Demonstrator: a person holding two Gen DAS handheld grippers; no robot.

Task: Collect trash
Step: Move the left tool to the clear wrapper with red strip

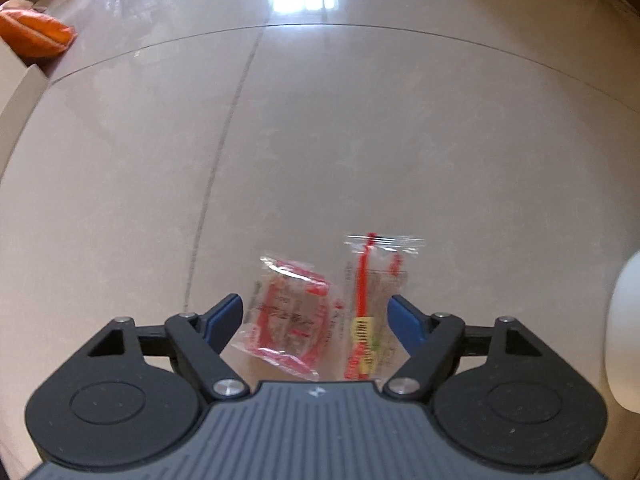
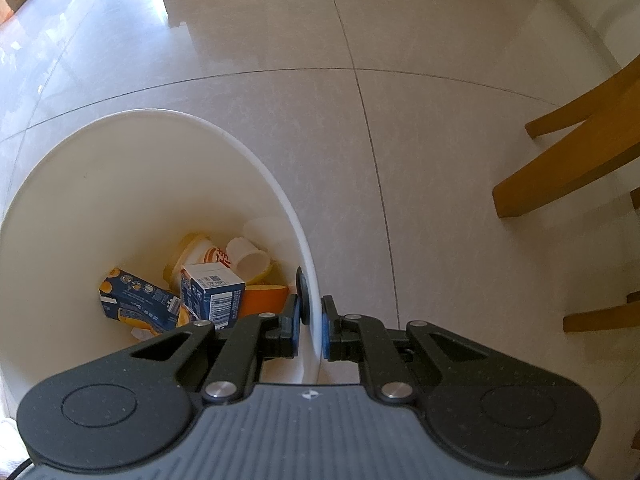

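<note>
Plastic wrappers (image 1: 320,316) lie on floor tiles (image 1: 360,140) between spread left hand-held gripper (image 1: 315,318) fingers; right hand-held gripper (image 2: 311,330) pinches white bin (image 2: 160,168) rim.

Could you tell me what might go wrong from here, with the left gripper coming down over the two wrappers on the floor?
1. The left gripper stands open over two clear wrappers side by side; closing could pinch only one or push both apart.
2. They lie flat on glossy floor tile, so the fingers may slide over the film.
3. The right gripper is clamped on the white bin rim; a tug could tip the bin.
</note>
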